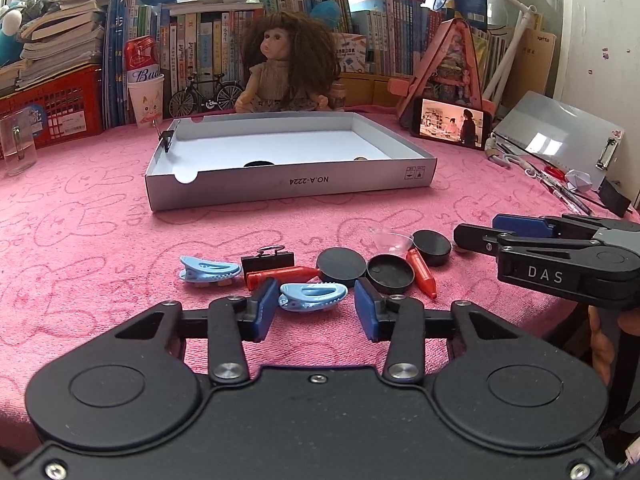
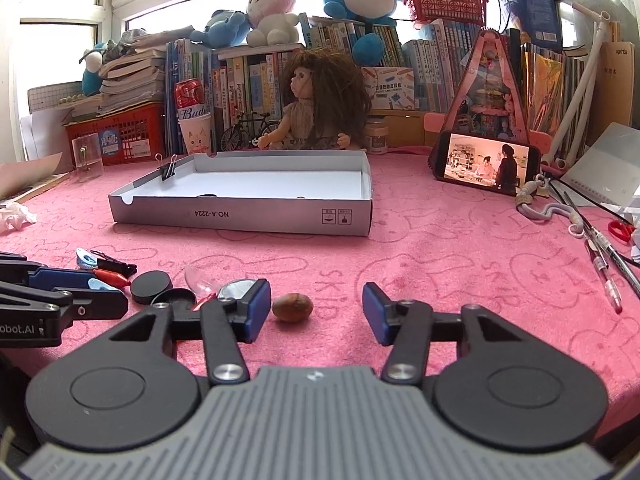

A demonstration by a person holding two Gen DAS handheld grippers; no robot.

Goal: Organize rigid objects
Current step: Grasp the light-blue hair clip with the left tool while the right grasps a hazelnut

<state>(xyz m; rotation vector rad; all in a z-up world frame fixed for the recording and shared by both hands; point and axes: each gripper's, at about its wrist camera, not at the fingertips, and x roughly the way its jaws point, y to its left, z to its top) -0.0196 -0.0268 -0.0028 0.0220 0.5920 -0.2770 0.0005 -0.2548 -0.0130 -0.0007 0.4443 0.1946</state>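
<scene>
A white cardboard box lid (image 1: 288,188) lies on the pink cloth with a black disc (image 1: 259,164) and a small brown thing inside. In front lie two blue clips (image 1: 313,297), a black binder clip (image 1: 267,259), two orange pieces (image 1: 280,275), black round caps (image 1: 341,269) and a clear piece. My left gripper (image 1: 316,306) is open with the near blue clip between its fingers. My right gripper (image 2: 316,310) is open around a brown nut (image 2: 292,307) on the cloth; it also shows in the left wrist view (image 1: 476,236).
A doll (image 1: 286,68), toy bicycle, can in a cup and books stand behind the box. A phone (image 1: 452,126) plays video at the right. Pens (image 2: 604,272), scissors and a clipboard lie far right. A clear glass (image 1: 16,144) and a red crate stand at left.
</scene>
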